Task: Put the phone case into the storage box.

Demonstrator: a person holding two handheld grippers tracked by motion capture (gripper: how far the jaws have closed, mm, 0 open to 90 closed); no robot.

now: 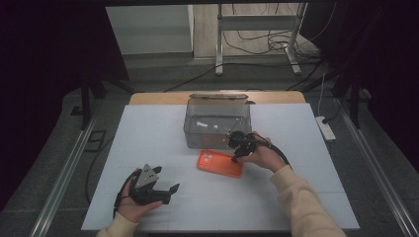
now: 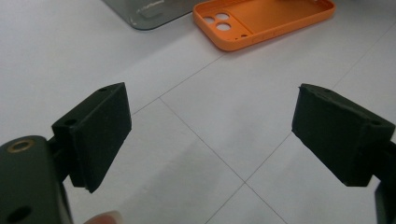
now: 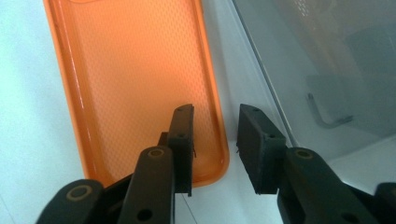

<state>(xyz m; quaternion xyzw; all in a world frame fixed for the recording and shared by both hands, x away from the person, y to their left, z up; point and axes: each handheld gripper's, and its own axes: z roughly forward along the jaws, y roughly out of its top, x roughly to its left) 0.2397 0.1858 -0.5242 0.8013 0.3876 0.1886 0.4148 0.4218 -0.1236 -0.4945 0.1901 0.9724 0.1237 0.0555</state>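
Nearest the person, the left gripper (image 1: 170, 190) rests wide open on the white table (image 1: 148, 143), while farther on the right gripper (image 3: 215, 135) straddles, jaws narrowly parted, the edge of the orange phone case (image 1: 219, 163) lying just before the clear box (image 1: 217, 123)

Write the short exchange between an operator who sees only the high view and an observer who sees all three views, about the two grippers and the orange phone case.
Operator: Has the right gripper closed on the orange case?
Observer: No. Its jaws stand apart astride the case's long rim, one above the textured inside and one outside it, beside the clear box.
Operator: Is the left gripper holding anything?
Observer: No. Its jaws are wide open, with just the white table between them.
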